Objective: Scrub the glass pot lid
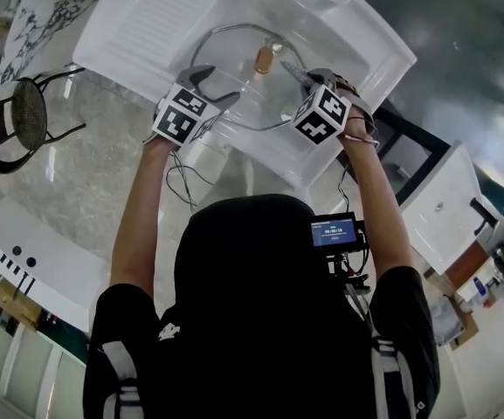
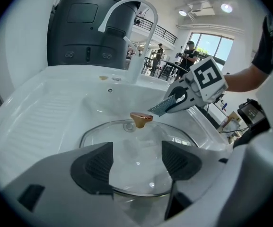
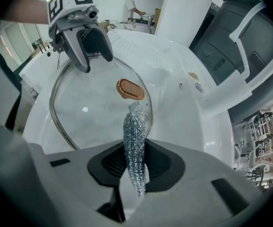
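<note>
We're holding the L tool [image 2: 137, 159] w/ jaws wide apart, gripping nothing. The near rim of the glass pot lid [image 1: 234, 90] is showing in the gap between them. The lid is lying in the white sink [image 1: 383, 55], its copper-coloured knob [image 3: 130, 89] ahead of both tools. We're pinching a silvery mesh scourer [image 3: 134, 131] in the R tool [image 3: 135, 162], jaws closed on it. Its tip is reaching fwd to just beside the knob, over the glass.
</note>
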`<state>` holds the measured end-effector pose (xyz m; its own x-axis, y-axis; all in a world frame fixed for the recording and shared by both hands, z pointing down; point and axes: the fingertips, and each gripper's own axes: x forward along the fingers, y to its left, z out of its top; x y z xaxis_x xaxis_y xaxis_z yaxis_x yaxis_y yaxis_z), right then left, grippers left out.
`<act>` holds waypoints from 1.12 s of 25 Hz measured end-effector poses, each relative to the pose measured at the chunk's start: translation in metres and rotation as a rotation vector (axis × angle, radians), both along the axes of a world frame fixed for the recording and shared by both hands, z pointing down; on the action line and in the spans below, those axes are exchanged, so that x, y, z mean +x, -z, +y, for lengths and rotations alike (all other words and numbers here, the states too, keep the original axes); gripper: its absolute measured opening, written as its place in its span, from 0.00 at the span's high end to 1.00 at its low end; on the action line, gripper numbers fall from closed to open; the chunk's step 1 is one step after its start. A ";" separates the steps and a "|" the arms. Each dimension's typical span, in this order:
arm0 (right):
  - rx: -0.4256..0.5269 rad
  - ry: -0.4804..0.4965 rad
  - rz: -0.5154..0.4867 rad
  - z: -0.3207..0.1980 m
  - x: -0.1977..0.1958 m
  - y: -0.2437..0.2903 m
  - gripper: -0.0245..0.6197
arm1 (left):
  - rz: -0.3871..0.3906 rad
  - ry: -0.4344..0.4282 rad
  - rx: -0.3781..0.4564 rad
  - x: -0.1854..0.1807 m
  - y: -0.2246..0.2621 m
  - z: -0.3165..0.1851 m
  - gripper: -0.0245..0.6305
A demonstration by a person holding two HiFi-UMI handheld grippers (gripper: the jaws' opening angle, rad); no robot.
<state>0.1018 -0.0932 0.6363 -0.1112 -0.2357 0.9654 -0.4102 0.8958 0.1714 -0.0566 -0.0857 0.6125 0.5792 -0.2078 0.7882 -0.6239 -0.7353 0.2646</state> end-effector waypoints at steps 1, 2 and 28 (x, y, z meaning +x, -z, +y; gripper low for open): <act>0.014 -0.014 -0.008 -0.001 0.000 0.004 0.85 | -0.005 0.010 0.008 0.000 0.000 0.000 0.49; 0.026 -0.025 -0.015 0.000 -0.001 0.008 0.85 | -0.010 0.020 0.013 -0.001 0.001 0.000 0.49; 0.285 -0.135 -0.354 -0.001 -0.066 0.181 0.85 | 0.040 0.200 0.298 -0.020 0.154 0.001 0.89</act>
<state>0.0358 -0.0943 0.4557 -0.3720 -0.5210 0.7682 -0.5977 0.7677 0.2312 -0.0769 -0.0849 0.4584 0.5333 -0.5376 0.6532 -0.7567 -0.6483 0.0843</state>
